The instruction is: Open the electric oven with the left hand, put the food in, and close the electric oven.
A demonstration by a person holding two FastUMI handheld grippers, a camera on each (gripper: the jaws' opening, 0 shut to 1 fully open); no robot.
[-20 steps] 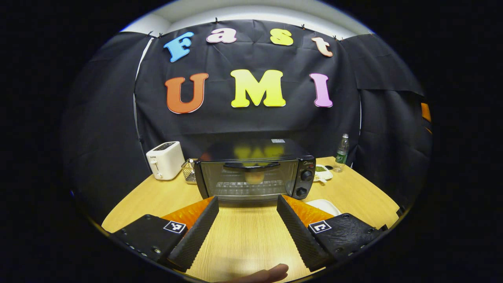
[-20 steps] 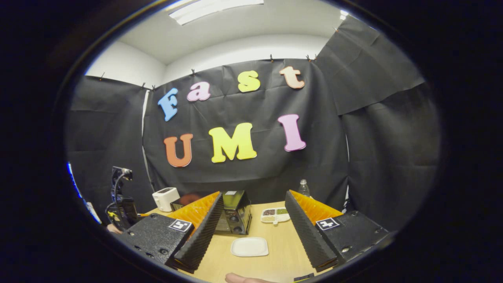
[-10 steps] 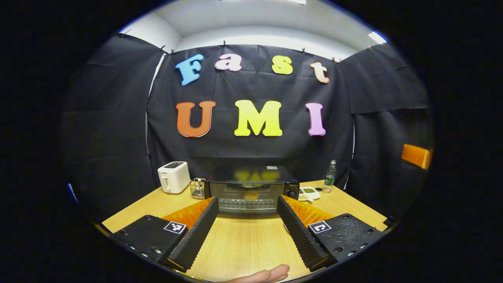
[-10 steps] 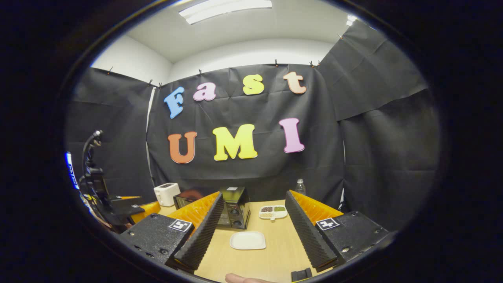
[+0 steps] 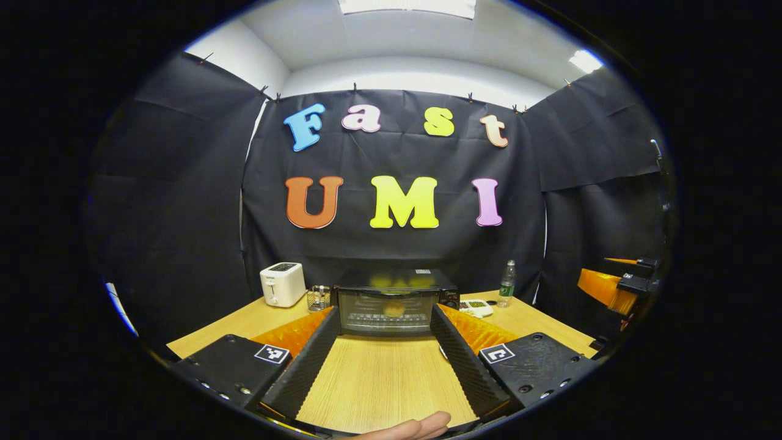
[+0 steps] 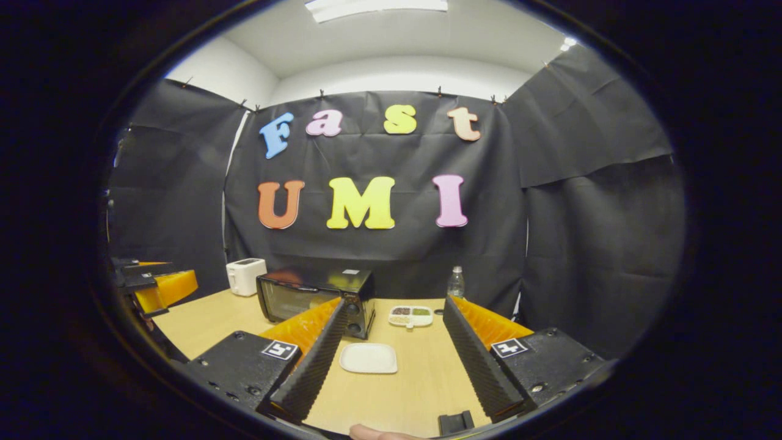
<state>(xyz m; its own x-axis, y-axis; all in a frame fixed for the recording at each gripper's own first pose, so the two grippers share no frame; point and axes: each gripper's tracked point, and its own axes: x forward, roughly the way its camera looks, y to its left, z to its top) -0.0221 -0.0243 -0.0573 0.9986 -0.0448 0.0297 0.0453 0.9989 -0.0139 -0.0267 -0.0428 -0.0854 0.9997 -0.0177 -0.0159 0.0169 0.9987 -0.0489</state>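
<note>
Electric oven point(image 5: 396, 302) seen shut at table point(image 5: 379, 385) rear, food point(image 5: 394, 309) inside, toaster point(image 5: 282, 284) and bottle point(image 5: 506, 283) flanking, white plate point(image 6: 369, 358) nearby, left gripper point(image 5: 383, 349) and right gripper point(image 6: 394, 353) held spread and empty, labels unreadable.

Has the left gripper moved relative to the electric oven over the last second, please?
Yes. The left gripper has backed away from the electric oven, which looks smaller and farther off between its open fingers.
</note>
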